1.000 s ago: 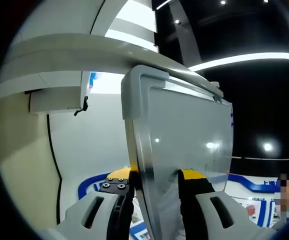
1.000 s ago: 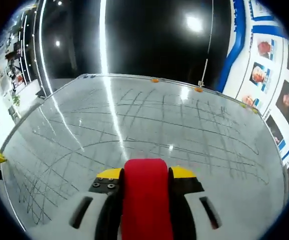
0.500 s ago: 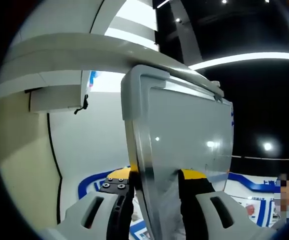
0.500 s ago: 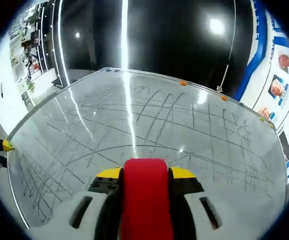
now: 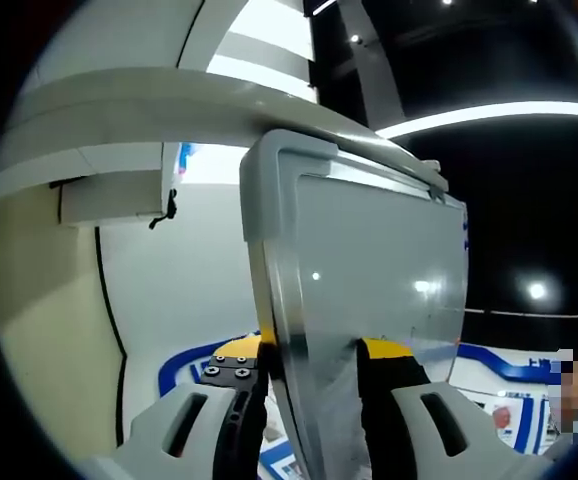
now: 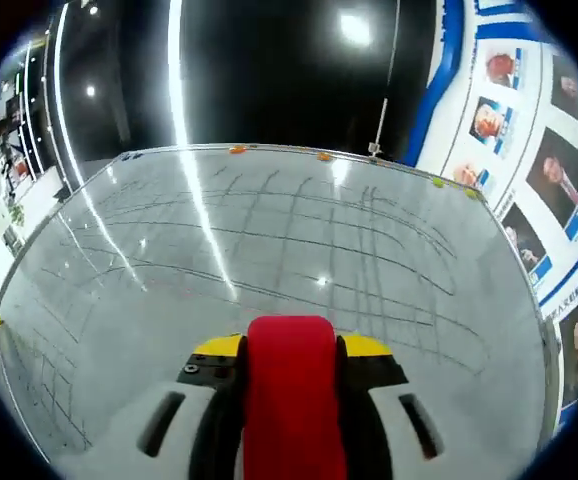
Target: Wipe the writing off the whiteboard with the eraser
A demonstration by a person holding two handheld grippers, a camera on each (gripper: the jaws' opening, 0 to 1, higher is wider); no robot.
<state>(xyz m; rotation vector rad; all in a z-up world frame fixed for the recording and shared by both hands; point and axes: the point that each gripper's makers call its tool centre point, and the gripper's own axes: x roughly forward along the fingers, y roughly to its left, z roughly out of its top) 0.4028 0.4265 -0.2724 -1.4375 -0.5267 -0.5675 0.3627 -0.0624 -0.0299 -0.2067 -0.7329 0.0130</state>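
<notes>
Your right tool [image 6: 291, 385] is clamping the red eraser [image 6: 290, 390] between its jaws, pressing toward the whiteboard [image 6: 269, 280], which is spreading out ahead and carrying crossing gray lines that are not forming readable words. Compared with half a second ago, the marks look fainter and the view is now swinging toward the wall posters [image 6: 559, 180] on the right. Your left tool [image 5: 311, 385] is still gripping the whiteboard's edge [image 5: 269, 300], jaws closed on its frame.

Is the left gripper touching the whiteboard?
Touching. In the left gripper view, the fingers of the left gripper clamp the whiteboard by its edge.
</notes>
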